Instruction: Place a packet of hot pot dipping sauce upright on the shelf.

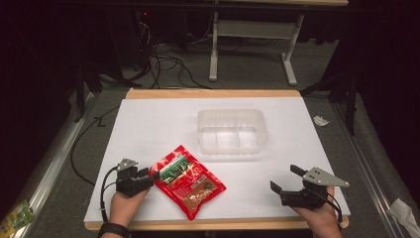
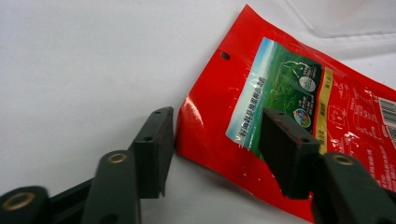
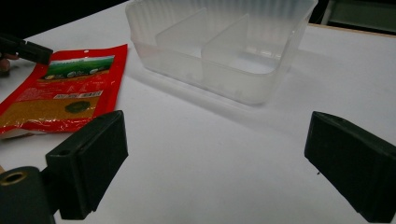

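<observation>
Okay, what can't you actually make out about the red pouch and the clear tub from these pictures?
- Red foil pouch: its label print is too small and blurred to read in the left gripper view, and the right jaw of the left tool covers part of it.
- Same pouch: cut off by the left edge in the right gripper view.
- Clear plastic divided tub: its far end is cut off by the top edge there.

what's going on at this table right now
A person holds tongs in each hand. The left tongs are open around the corner of a red snack pouch lying flat on the white table, not yet closed on it. The right tongs sit open, apart. A clear divided container stands empty behind.
</observation>
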